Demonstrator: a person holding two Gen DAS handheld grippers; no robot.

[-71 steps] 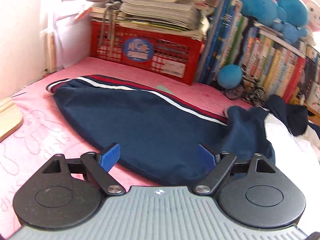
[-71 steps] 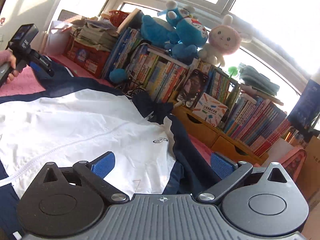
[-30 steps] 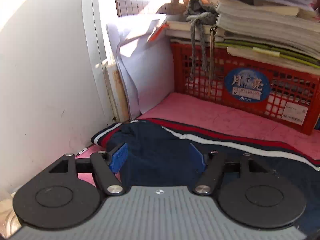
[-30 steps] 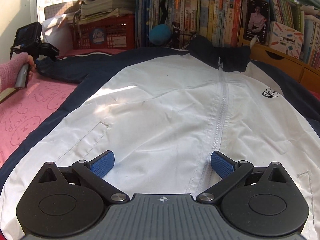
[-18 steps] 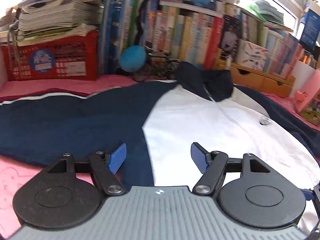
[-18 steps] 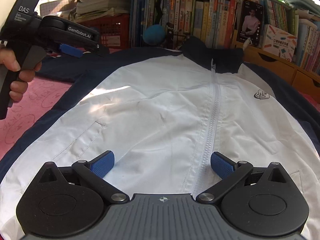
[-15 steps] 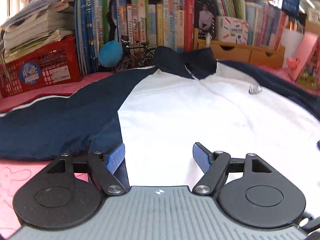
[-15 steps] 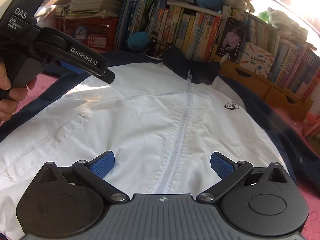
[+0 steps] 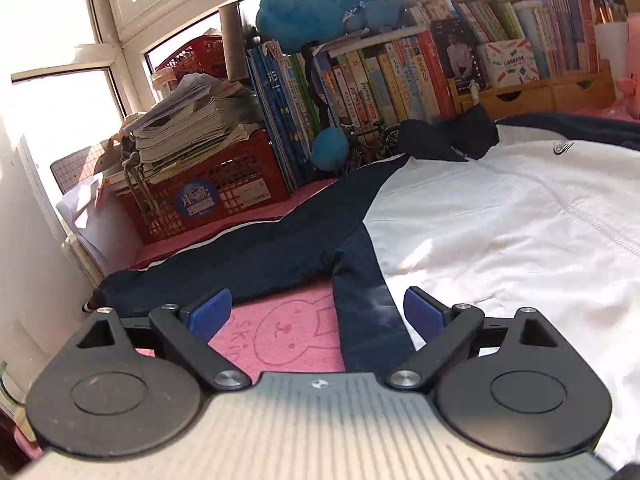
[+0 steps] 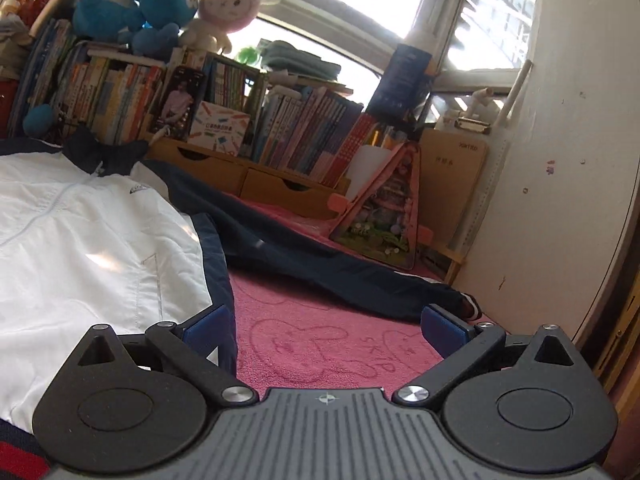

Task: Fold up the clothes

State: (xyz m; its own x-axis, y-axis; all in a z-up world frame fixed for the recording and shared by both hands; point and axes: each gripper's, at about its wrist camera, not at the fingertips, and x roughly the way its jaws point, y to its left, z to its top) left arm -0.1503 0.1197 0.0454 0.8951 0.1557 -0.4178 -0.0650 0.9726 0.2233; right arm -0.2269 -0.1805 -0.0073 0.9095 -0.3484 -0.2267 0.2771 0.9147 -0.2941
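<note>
Lying spread flat over the pink blanket point(image 9: 280, 332), the white and navy jacket point(image 9: 500, 232) fills the right and centre of the left wrist view. The left gripper point(image 9: 316, 312) has just been opening, nothing between its pads. The right gripper point(image 10: 324, 326) gapes wide and empty at lower centre, above blanket beside the jacket's hem.

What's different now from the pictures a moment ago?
The left gripper has swung from the sleeve cuff by the wall back to the jacket's side edge, its jaws just opening wide with nothing between them. The right gripper has turned from the white front toward the other sleeve, open and empty. The jacket lies spread flat as before.
</note>
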